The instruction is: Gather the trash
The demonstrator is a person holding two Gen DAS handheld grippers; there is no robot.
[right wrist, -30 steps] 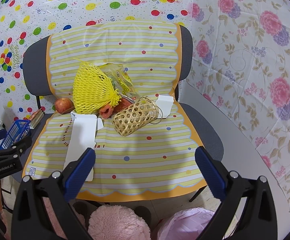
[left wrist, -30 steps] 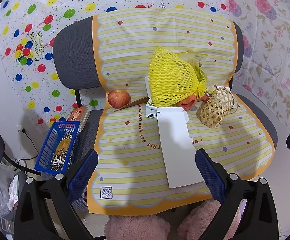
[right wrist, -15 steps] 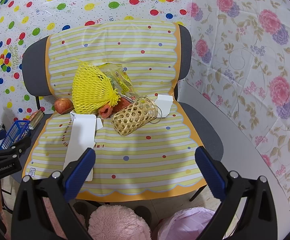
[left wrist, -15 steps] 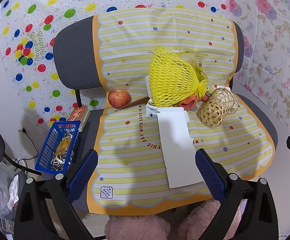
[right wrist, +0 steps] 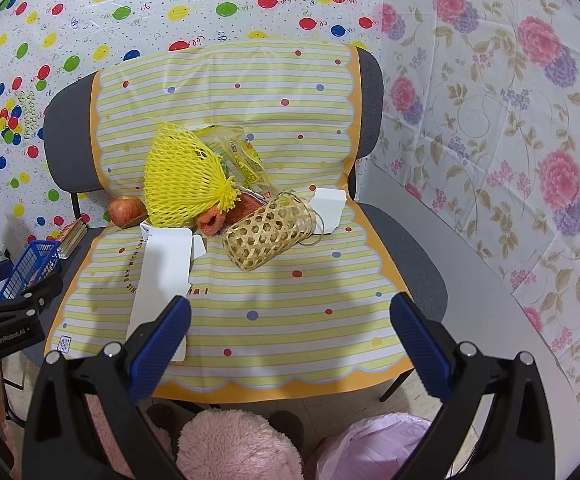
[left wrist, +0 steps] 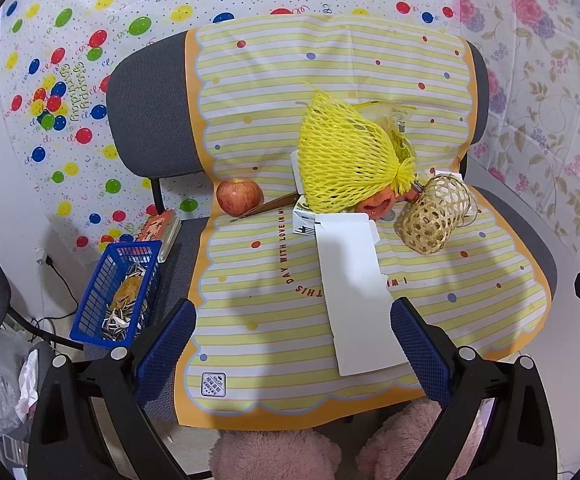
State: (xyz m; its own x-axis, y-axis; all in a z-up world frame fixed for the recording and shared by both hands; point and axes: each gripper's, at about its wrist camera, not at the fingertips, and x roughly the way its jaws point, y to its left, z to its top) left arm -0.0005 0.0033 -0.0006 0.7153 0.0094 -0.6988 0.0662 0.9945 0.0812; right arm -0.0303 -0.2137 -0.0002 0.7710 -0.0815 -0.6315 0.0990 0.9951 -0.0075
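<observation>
While both grippers' fingers gape empty | left view alone shows blue basket (left wrist: 119, 288) contents | right alone pink bag (right wrist: 374, 450)

left gripper (left wrist: 292, 338): black frame, blue ribbed pads, silver screws | right gripper (right wrist: 290, 330): same | pink fluffy slippers (right wrist: 226, 444) below it

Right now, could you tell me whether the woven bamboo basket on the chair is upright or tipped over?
Tipped over: the woven bamboo basket lies on its side on the striped yellow cover, its round end facing the camera.
</observation>
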